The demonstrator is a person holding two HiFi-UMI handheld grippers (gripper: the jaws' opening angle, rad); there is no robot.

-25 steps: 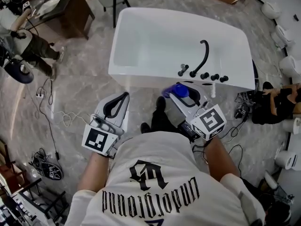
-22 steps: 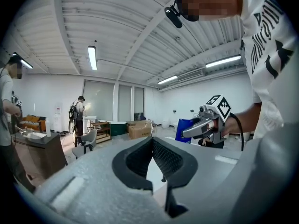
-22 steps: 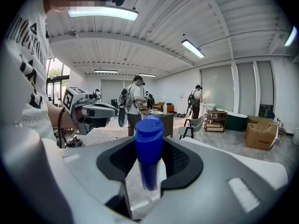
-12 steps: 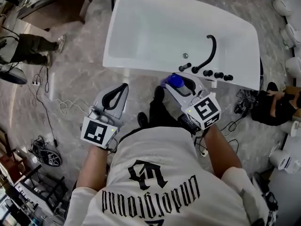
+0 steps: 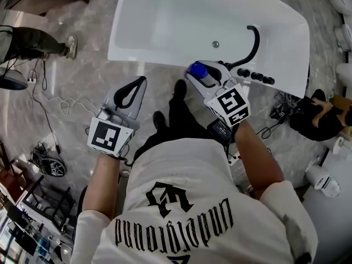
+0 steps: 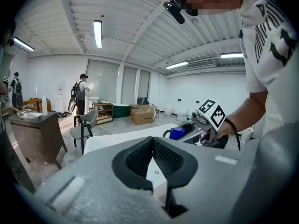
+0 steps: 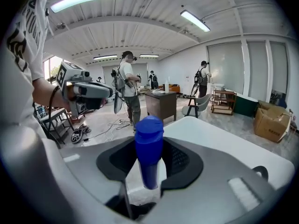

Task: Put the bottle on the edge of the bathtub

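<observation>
Bottle [image 7: 148, 148] is clamped in the right gripper [image 5: 193, 73], pads pressing its sides, cap end sticking up past the jaws. It's blue plastic, a smooth round body with a wider domed cap, slightly glossy. Left gripper [image 5: 144, 80] is clenched on nothing, black ribbed pads meeting at the tips, and sits left of centre in the head view over the floor [image 5: 82, 87], well apart from the tub. In the head view the bottle sits upper centre, right at the near rim of the bathtub [image 5: 143, 59], just beside the black curved faucet [image 5: 252, 43] and its row of round black knobs [image 5: 256, 77]; can't tell if it touches the rim yet. Step in hand, as I judge it: carry and lower onto the tub edge, placement not yet done. Next move calls for getting the base flat on the ledge, upright, then opening the jaws and backing off without knocking it. The ledge looks narrow, glossy and slick, so tip-over into the tub is the risk. Tub is white, smooth, with rounded corners and a small metal drain [image 5: 215, 44]. Floor is grey marble-pattern tile with cables lying on it.
</observation>
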